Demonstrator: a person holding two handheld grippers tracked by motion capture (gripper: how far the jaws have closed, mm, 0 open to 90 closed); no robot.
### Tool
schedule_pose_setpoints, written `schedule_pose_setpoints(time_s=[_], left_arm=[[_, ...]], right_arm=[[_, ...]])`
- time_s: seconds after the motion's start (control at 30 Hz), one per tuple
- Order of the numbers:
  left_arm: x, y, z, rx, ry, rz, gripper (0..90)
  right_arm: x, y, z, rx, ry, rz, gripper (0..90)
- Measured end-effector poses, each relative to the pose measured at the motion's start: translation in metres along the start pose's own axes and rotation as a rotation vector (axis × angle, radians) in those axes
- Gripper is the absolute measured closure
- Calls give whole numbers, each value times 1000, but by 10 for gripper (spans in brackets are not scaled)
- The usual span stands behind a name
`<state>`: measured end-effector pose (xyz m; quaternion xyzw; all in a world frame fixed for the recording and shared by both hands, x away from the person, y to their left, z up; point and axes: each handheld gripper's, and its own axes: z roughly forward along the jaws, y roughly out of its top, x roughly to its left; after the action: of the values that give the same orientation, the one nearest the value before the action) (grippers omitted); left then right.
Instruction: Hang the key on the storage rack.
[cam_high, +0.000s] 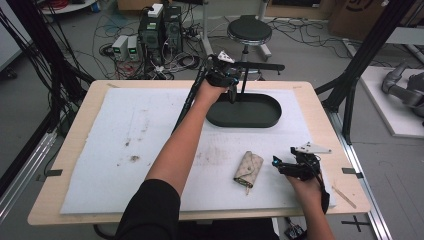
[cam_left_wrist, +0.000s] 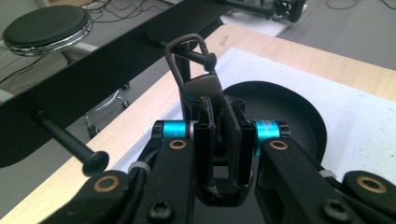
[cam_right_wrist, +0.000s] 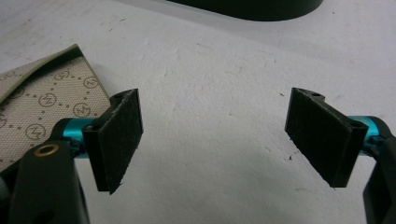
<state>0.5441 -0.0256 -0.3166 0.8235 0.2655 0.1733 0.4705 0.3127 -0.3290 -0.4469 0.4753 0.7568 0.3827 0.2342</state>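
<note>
Black jaws of the left gripper (cam_left_wrist: 223, 140) pinch a dark tag (cam_left_wrist: 201, 91); right gripper (cam_right_wrist: 215, 140) gapes beside a patterned pouch (cam_right_wrist: 42, 112).

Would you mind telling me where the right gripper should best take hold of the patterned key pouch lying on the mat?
Probably across the key pouch at its wider far half, coming from above: it lies flat, and the open right gripper sits just beside it.

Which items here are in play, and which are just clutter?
In play:
- left gripper, shut on a dark key fob whose metal ring is at a peg of the black rack
- oval black tray under the rack
- patterned key pouch on the white mat
- right gripper, open beside the pouch

Lying about:
- round stool
- floor electronics and cables
- wooden stick at the table edge
</note>
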Motion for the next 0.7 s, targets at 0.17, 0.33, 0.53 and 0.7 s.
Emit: schedule_pose_setpoints(time_s=[0.17,0.33,0.53,0.7], left_arm=[[1,-1,-2,-11,-2,-18,671],[-4,-7,-13,-30,-21,-42,574],[-15,-28,-32,-39,-48,-61,479],[-23,-50,-50,-36,-65,-74,407]], right_arm=[[-1,0,0,-1,-3,3,195],[0,0,-1,-2,-4,2,195],[2,1,-1,-4,-1,-5,195],[3,2,-1,-3,-2,-2,195]])
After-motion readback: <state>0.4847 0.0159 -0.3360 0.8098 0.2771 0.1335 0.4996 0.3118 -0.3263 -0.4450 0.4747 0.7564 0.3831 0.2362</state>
